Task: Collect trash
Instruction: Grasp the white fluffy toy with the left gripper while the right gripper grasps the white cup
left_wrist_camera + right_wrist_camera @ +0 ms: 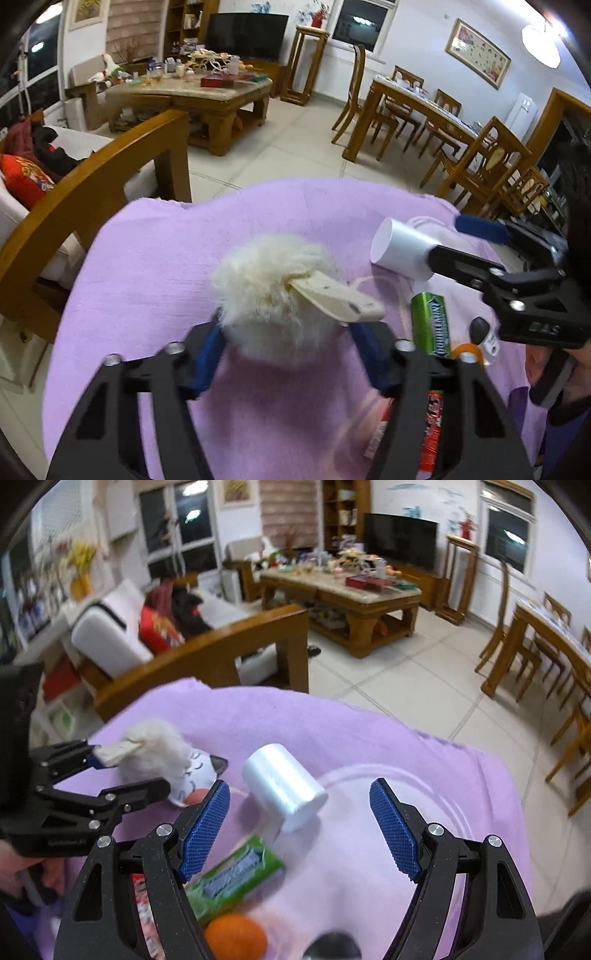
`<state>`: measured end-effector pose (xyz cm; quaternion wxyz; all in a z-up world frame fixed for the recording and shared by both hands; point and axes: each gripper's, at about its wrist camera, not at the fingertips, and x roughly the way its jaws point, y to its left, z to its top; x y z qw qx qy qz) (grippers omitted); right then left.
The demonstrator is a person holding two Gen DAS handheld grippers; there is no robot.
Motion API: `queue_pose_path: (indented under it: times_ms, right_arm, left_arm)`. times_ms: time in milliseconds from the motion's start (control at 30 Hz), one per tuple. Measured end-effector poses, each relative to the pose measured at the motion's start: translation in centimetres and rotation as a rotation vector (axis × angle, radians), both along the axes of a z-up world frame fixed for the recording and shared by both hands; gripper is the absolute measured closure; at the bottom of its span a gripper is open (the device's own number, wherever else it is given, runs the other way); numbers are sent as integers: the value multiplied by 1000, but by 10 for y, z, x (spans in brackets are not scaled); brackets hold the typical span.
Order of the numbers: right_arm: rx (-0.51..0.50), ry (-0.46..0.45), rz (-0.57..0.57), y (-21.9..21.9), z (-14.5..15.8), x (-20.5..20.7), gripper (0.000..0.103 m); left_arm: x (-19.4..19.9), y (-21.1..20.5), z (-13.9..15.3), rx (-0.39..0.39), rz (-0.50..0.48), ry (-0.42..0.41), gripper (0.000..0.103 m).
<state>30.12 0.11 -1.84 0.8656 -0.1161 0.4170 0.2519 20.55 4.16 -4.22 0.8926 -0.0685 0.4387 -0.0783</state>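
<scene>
A white fluffy toy [266, 291] with a beige tag lies on the purple cloth [155, 266]. My left gripper [284, 325] has its blue pads against both sides of the fluff. In the right wrist view the same toy [159, 753] shows a printed cat face, with the left gripper [129, 771] around it. A white plastic roll [284, 786] lies just ahead of my right gripper [299, 801], whose jaws stand wide apart and empty. In the left wrist view the right gripper [445, 238] reaches in from the right beside the roll [399, 247]. A green gum pack [236, 871] lies under the right gripper.
An orange ball [236, 936], a red packet [432, 424] and a dark round object [480, 328] lie near the gum pack [430, 325]. A clear plastic dish rim [424, 779] rests on the cloth. A wooden sofa arm [110, 177] stands at the left, a dining table [417, 107] beyond on the right.
</scene>
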Motion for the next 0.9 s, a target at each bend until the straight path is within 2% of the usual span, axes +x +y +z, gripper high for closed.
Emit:
queue_pose_path:
  times_ms: [67,133,267,300,333,467,600,700,900]
  right_arm:
    - [-31,9,31,12,-12,5,27]
    - [-57,19,58,16,-22,12,33]
    - [-90,46,90,30,-40,24,44]
    - [-95,49,96,31,-43,25,48]
    - [-96,50,100,30,-47,23,61]
    - [-76,57,103,27,-53,16,63]
    - [3,36,77,10,-38,0,63]
    - [95,-8,54,-6,-13,-18,63]
    - [332,-124,27,-57,44,-84,63]
  left_arm:
    - [-1,-1,-4,5,-12,-15,53]
    - [2,-3,-2,-1,-16,-21,58]
    - [0,-1,-2,-16,-15,-32,61]
    - [-2,0,-1,-23,-16,-39,62]
    - [-2,1,0,-27,-16,-45,63]
    - [-3,1,6,-38,-15,-81,65]
    - [-6,2,16,-55,-14,-132,66]
    - [-15,-1,34,-61,-13,-203,66]
    - [-49,-22,76,-54,-17,-332,66]
